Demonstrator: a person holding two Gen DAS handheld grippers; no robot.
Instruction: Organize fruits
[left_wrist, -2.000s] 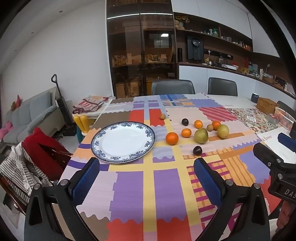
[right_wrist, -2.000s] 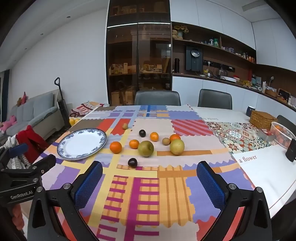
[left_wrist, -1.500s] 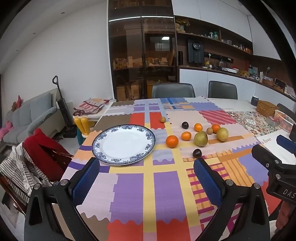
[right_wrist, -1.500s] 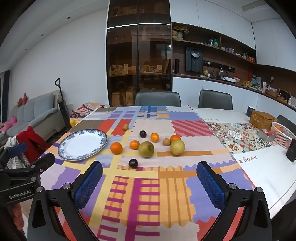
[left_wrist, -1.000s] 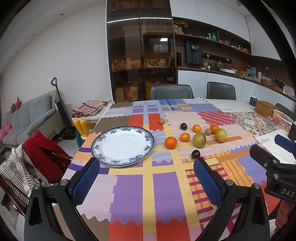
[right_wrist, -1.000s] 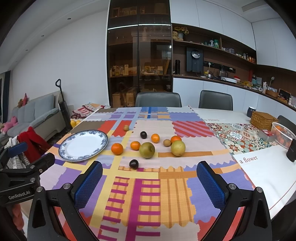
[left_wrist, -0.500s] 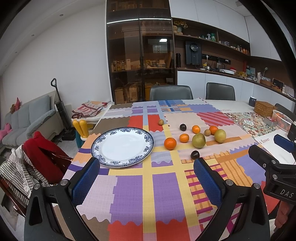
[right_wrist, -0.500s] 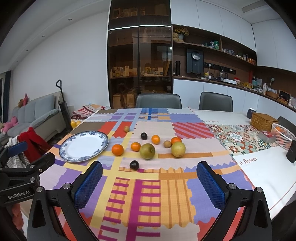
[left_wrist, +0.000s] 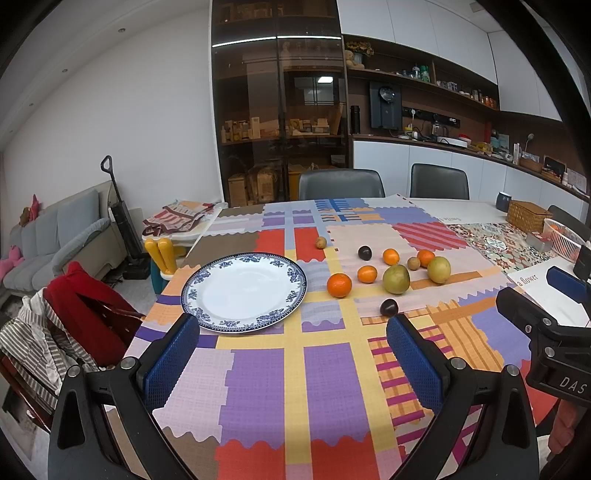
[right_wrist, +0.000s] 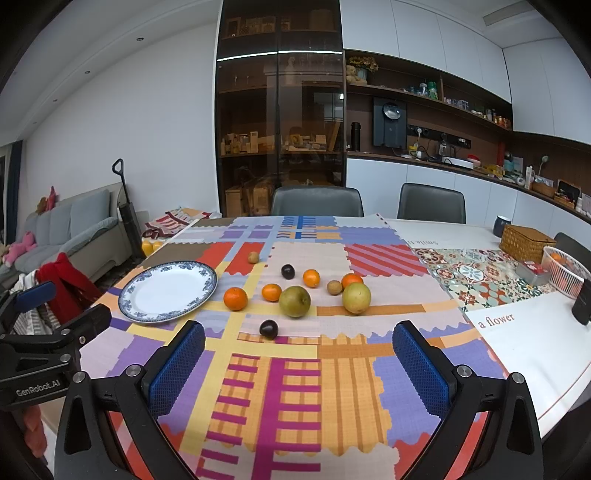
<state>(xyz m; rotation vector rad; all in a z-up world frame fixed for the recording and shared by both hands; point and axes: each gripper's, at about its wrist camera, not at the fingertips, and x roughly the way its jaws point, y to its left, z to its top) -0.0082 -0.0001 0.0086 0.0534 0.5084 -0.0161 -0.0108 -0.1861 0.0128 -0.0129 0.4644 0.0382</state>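
Hovering wide-jawed, left gripper (left_wrist: 293, 363) faces bare tablecloth (left_wrist: 266, 373) before plate (left_wrist: 243, 291).

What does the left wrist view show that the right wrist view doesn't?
Only the left wrist view shows the left gripper head-on, open, with the plate just past its fingers. Only the right wrist view shows the right gripper head-on, open, and the black object at the table's right edge. Both show the empty plate, the loose fruit, the wicker box.
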